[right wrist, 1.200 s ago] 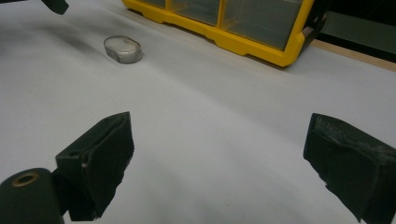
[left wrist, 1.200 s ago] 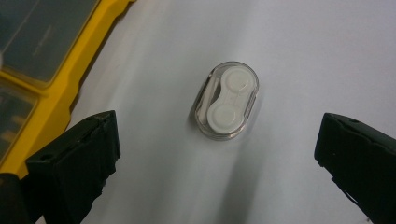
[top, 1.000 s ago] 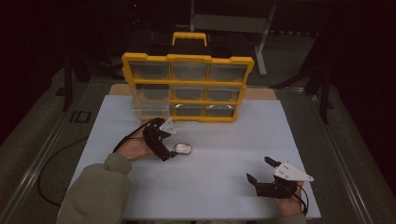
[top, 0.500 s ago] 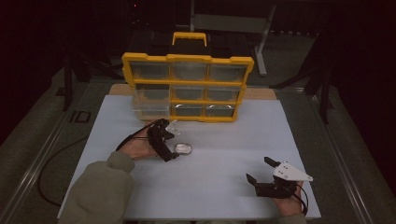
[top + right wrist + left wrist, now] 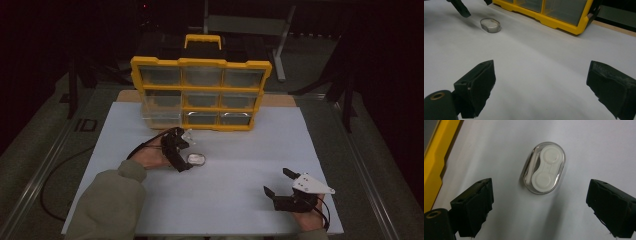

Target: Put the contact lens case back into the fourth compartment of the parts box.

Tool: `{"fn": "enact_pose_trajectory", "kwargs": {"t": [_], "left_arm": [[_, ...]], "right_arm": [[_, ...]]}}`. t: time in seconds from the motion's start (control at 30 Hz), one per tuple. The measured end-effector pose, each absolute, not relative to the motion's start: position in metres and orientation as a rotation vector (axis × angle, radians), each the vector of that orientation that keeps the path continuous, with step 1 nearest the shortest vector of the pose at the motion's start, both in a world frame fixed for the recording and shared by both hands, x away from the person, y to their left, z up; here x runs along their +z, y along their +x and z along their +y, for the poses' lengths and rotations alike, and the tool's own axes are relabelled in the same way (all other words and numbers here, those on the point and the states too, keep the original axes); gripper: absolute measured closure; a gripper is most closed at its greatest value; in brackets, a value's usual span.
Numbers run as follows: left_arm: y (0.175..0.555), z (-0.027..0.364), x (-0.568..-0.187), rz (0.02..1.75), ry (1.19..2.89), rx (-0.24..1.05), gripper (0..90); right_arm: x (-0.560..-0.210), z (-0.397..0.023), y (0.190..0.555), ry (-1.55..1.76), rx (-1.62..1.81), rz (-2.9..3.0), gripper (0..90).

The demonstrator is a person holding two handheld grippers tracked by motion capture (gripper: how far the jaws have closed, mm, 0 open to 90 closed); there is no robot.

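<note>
A small clear oval case [image 5: 543,168] with a white two-cup insert lies flat on the white table sheet. It also appears in the high view as the case [image 5: 196,159], left of the table's middle. My left gripper [image 5: 540,201] hovers over it, open, one jaw on each side and neither touching. From above, the left gripper [image 5: 186,150] sits just left of the case. My right gripper [image 5: 277,181] rests open near the front right with nothing between its jaws. The right gripper [image 5: 540,75] looks across the sheet at the case [image 5: 490,25] far off.
A yellow organizer box [image 5: 200,64] with clear drawers and a handle stands upright at the back of the white sheet [image 5: 235,150]. Its yellow frame [image 5: 434,162] is close on the left of the left gripper. Cables trail off the table's left side.
The left gripper has shifted slightly beside the case. The case and the right gripper have stayed in place.
</note>
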State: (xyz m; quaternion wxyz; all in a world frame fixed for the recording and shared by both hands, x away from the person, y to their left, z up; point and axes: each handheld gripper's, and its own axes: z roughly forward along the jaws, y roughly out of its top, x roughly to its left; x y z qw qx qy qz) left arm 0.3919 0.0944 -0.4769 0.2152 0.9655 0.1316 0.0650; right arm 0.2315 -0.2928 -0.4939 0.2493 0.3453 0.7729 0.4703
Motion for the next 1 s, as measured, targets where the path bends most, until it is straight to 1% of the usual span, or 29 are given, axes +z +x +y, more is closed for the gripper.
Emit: {"fn": "enact_pose_trajectory", "kwargs": {"t": [0.2, 0.27, 0.3, 0.37, 0.4, 0.43, 0.47, 0.53, 0.57, 0.6, 0.67, 0.7, 0.9, 1.0], "left_arm": [[0.394, 0.087, -0.481, 0.364, 2.696, 0.149, 12.8], [0.395, 0.085, -0.483, 0.345, 2.705, 0.147, 15.5], [0.395, 0.085, -0.485, 0.341, 2.708, 0.129, 18.6], [0.396, 0.083, -0.489, 0.330, 2.726, 0.128, 19.8], [0.397, 0.082, -0.491, 0.327, 2.730, 0.126, 23.2], [0.397, 0.082, -0.492, 0.333, 2.733, 0.126, 23.2], [0.398, 0.081, -0.494, 0.327, 2.738, 0.120, 26.6], [0.399, 0.081, -0.496, 0.329, 2.737, 0.113, 28.3], [0.400, 0.081, -0.497, 0.323, 2.737, 0.105, 32.5], [0.400, 0.080, -0.500, 0.314, 2.739, 0.095, 34.2], [0.401, 0.079, -0.501, 0.306, 2.744, 0.090, 35.3], [0.401, 0.078, -0.503, 0.299, 2.750, 0.090, 37.5], [0.404, 0.079, -0.504, 0.297, 2.727, 0.070, 40.4], [0.404, 0.078, -0.503, 0.298, 2.721, 0.064, 43.6]], "right_arm": [[-0.494, -0.293, 0.232, 0.940, 1.282, 2.105, 7.7], [-0.494, -0.293, 0.232, 0.940, 1.282, 2.106, 7.7], [-0.494, -0.293, 0.232, 0.940, 1.282, 2.105, 7.7], [-0.494, -0.293, 0.232, 0.940, 1.282, 2.106, 7.7], [-0.494, -0.293, 0.232, 0.941, 1.281, 2.106, 7.7], [-0.494, -0.293, 0.232, 0.941, 1.281, 2.106, 7.7], [-0.495, -0.293, 0.232, 0.941, 1.279, 2.110, 7.7], [-0.495, -0.293, 0.232, 0.941, 1.280, 2.110, 7.7], [-0.495, -0.293, 0.232, 0.942, 1.279, 2.111, 7.7], [-0.495, -0.293, 0.232, 0.944, 1.279, 2.110, 7.7], [-0.495, -0.293, 0.232, 0.943, 1.280, 2.111, 7.7], [-0.495, -0.293, 0.232, 0.944, 1.280, 2.113, 7.7], [-0.496, -0.292, 0.233, 0.946, 1.279, 2.116, 7.7], [-0.496, -0.292, 0.233, 0.944, 1.275, 2.122, 7.7]]}}
